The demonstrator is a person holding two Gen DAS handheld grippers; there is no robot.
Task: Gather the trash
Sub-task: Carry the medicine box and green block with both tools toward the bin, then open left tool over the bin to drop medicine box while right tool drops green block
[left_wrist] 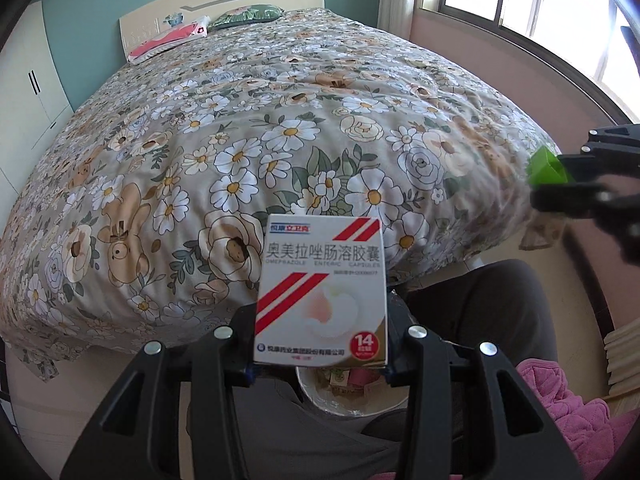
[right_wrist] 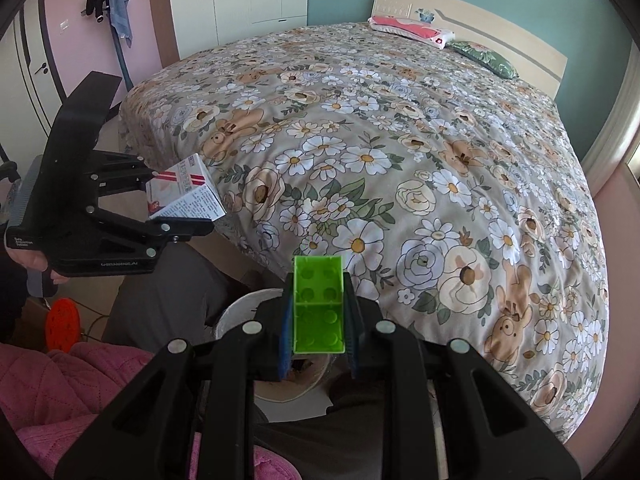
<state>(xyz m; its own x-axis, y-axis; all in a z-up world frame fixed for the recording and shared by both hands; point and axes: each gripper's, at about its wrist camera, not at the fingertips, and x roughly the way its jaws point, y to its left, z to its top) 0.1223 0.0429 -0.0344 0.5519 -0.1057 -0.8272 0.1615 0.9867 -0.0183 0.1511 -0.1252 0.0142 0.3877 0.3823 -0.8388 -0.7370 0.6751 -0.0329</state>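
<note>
Here the left tool (left_wrist: 320,360) clamps a glossy cardboard medicine box (left_wrist: 322,292); the right tool (right_wrist: 318,344) clamps a studded green plastic brick (right_wrist: 319,304).

Both fisheye views sit just behind their own fingers and tilt down at the bed (left_wrist: 280,128) from its foot end. The left wrist view looks past its medicine box (left_wrist: 322,292), very near the lens, with the headboard (left_wrist: 224,4) far off. The right wrist view looks past its green brick (right_wrist: 319,304). Both share the bed and the white bin (right_wrist: 240,312) below it, and each catches the other gripper at its edge.
</note>
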